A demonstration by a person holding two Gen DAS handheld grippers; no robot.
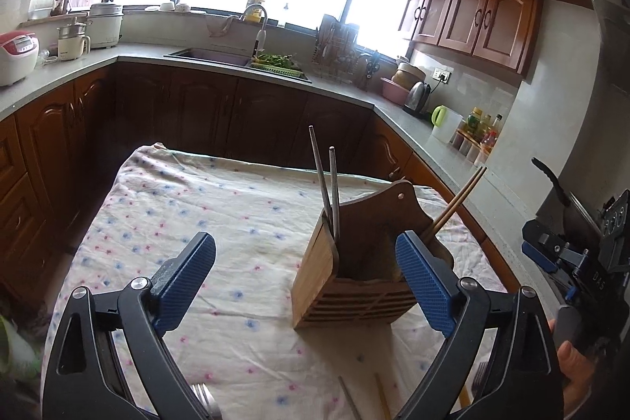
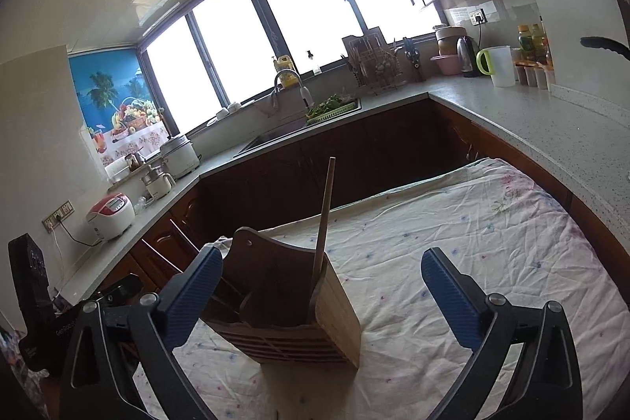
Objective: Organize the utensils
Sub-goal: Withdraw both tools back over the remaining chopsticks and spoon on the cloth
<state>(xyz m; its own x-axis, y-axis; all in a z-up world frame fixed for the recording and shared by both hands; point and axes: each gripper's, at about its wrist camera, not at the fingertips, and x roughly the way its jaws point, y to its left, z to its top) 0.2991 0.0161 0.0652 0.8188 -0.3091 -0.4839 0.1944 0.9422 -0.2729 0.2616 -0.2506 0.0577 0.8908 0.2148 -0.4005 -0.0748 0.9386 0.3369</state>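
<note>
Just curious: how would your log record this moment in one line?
left gripper: open, empty | right gripper: open, empty | wooden holder: chopsticks inside | tablecloth

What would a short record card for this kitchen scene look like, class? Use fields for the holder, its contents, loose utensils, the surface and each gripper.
holder: wooden utensil holder standing on the table, slatted front
contents: two grey metal chopsticks in the left compartment; two wooden chopsticks leaning out on the right
loose utensils: fork and a few chopsticks lying near the bottom edge of the left wrist view
surface: floral tablecloth
left gripper: open, holding nothing
right gripper: open, holding nothing
</note>
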